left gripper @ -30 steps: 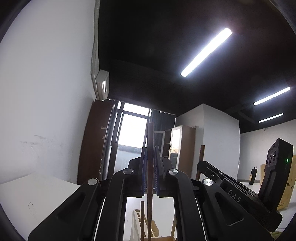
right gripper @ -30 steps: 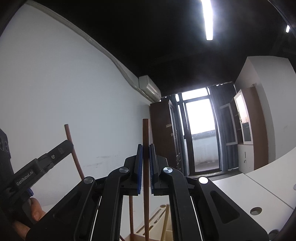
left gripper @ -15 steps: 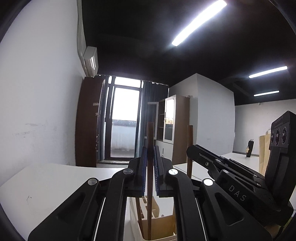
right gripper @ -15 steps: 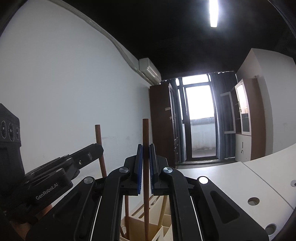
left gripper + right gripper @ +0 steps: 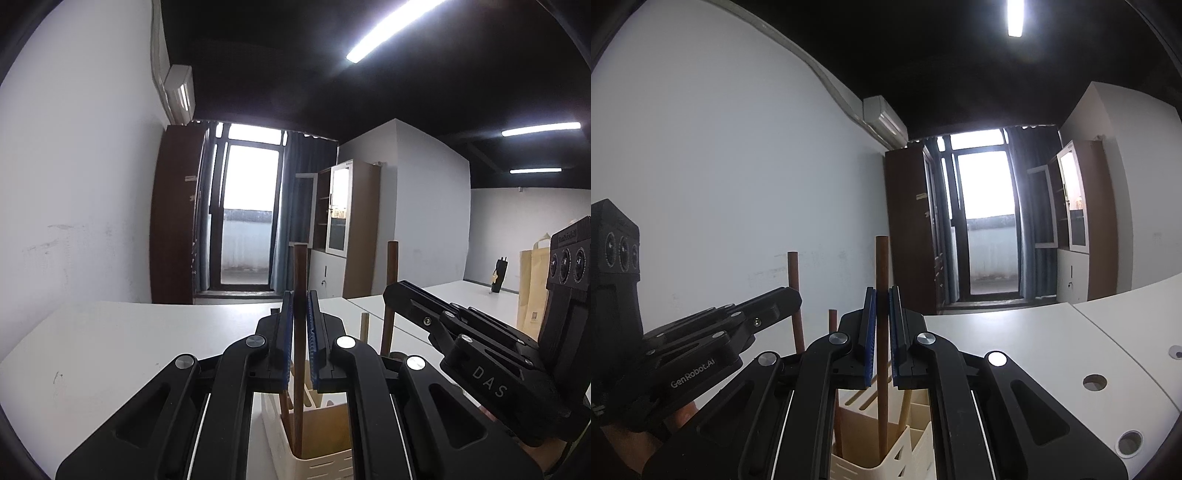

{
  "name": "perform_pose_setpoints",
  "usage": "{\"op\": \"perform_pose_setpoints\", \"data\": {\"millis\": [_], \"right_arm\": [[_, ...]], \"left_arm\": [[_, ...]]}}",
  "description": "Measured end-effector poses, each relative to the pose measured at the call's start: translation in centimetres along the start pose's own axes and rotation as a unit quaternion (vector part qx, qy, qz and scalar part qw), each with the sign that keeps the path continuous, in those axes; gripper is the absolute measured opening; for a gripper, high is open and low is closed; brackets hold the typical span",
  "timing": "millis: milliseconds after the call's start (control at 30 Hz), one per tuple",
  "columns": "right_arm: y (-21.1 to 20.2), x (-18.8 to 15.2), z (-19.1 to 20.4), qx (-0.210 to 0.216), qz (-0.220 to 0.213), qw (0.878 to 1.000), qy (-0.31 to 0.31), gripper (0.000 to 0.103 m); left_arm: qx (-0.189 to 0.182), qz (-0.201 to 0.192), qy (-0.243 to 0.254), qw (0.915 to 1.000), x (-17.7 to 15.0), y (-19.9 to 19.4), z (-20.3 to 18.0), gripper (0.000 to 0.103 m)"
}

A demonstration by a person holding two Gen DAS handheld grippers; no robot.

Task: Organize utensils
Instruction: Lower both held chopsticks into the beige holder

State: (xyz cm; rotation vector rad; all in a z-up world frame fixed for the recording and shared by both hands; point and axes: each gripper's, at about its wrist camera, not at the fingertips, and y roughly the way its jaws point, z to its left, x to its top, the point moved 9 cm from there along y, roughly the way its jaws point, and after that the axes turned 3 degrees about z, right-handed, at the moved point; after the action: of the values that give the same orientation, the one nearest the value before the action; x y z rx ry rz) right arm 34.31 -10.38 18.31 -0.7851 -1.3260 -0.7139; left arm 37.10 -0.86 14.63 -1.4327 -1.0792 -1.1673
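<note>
The left hand-held gripper [image 5: 300, 339] is closed on a dark wooden utensil handle [image 5: 299, 273], its 2 blue pads pressing the upright stick from either side. The handle rises above the fingertips and runs straight down between the black fingers into a cream utensil holder [image 5: 325, 465] standing on the white bench [image 5: 110, 350]. Its lower end sits inside the near compartment of the holder, beside another dark stick that leans against the same wall; the working ends of both are hidden, so what kind of utensil each is cannot be told.

The right hand-held gripper [image 5: 882, 334] is likewise clamped on a second dark wooden handle [image 5: 881, 266], held upright, with its lower part going down into the holder [image 5: 871, 461]. From the right wrist view, this handle stands in a compartment next to a paler wooden stick [image 5: 905, 406] that tilts to the right. A thinner dark stick [image 5: 833, 332] stands just to the left of the right hand-held gripper, probably in a neighbouring slot, though the fingers cover its base.

Each hand-held gripper appears in the other's view, close alongside, with both handles side by side over the same holder. The bench has several round holes [image 5: 1095, 382] toward its right edge.
</note>
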Motion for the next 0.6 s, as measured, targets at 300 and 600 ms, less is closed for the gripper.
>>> {"op": "perform_pose_setpoints", "data": {"millis": [300, 600], "right_arm": [[0.4, -1.3, 0.0, -0.010, 0.029, 1.000, 0.000, 0.008], [0.7, -2.8, 0.1, -0.017, 0.052, 0.998, -0.006, 0.008]], "left_arm": [[0.004, 0.021, -0.008, 0.9997, -1.1, 0.2, 0.7, 0.007], [0.000, 0.042, -0.004, 0.9991, -1.8, 0.9, 1.0, 0.007]]}}
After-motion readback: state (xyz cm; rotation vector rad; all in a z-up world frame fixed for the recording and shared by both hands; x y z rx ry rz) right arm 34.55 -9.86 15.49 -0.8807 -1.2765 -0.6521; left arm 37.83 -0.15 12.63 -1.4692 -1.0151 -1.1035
